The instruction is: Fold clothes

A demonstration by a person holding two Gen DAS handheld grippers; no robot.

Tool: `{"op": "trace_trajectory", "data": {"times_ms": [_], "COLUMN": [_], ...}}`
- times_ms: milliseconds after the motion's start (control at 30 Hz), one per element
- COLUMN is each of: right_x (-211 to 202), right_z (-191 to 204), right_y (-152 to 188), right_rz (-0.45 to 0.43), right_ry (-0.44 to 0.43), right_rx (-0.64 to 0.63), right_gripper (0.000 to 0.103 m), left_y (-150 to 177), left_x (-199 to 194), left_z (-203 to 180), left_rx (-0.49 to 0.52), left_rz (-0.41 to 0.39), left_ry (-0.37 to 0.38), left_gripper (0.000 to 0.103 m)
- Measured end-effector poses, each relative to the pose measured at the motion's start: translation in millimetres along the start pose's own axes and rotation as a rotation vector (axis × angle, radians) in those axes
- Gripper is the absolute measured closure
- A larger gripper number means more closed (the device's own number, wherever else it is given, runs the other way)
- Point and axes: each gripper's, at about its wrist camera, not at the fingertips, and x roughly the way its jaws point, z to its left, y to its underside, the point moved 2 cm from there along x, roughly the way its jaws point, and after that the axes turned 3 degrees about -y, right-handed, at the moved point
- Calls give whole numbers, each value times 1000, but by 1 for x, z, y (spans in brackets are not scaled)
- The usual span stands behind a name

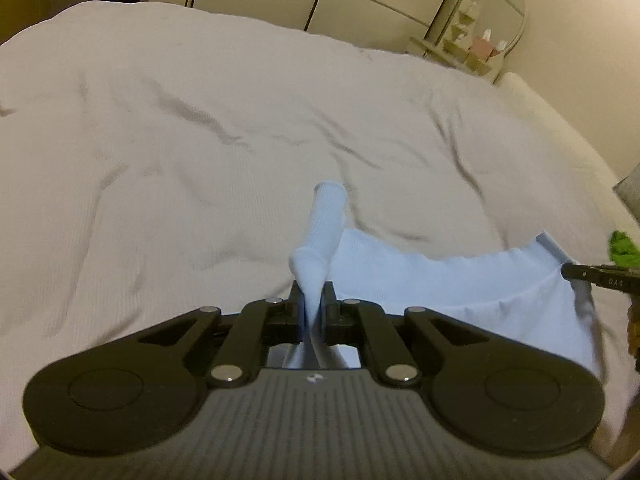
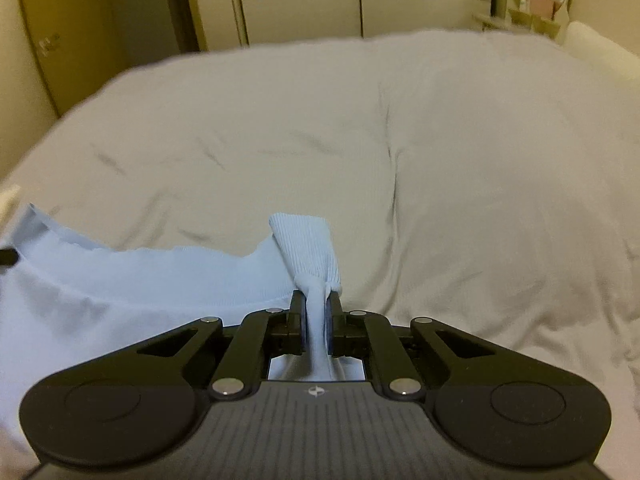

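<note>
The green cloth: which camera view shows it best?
The left wrist view: the green cloth shows at its right edge, beyond the right gripper. Only a small part is visible. The right wrist view does not show it.

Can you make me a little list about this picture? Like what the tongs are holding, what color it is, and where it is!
left tongs: shut on the garment
right tongs: shut on the garment
garment: light blue, stretched between both tongs
pinched parts: ribbed strips poking up past the fingers
underneath: white bed cover, wrinkled
also there: something green at the right edge of the left view
fold: not yet made
</note>
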Motion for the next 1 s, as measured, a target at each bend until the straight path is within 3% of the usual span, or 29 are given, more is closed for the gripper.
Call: {"op": "trace_trajectory", "data": {"times_ms": [100, 167, 200, 233, 267, 367, 533, 700, 900, 1000], "right_x": [16, 27, 33, 38, 44, 55, -31, -82, -87, -82], "right_z": [-6, -10, -12, -15, -17, -22, -15, 8, 17, 19], "right_y": [6, 10, 13, 15, 17, 23, 51, 104, 155, 173], "right_rz": [43, 72, 86, 100, 114, 150, 56, 53, -76, -147], "right_ry": [23, 38, 46, 54, 61, 84, 78, 61, 54, 57], "right_rx": [37, 62, 75, 87, 100, 136, 105, -24, -161, -249], "right_gripper": [93, 87, 81, 63, 56, 51, 48, 48, 48, 48], "left_y": [12, 20, 22, 23, 24, 26, 53, 107, 152, 167], "left_x": [35, 47, 43, 38, 32, 1, -73, -123, -116, -112], "left_z": [11, 18, 21, 23, 25, 28, 11, -14, -10, -13], "left_rx": [32, 9, -8, -24, -36, -63, -26, -64, -90, -10], "left_rz": [98, 145, 141, 137, 131, 115, 99, 107, -9, -77], "left_ry": [-58, -84, -88, -91, -98, -136, -198, -179, -172, -163], "left_gripper": [94, 84, 83, 80, 76, 68, 68, 68, 69, 67]}}
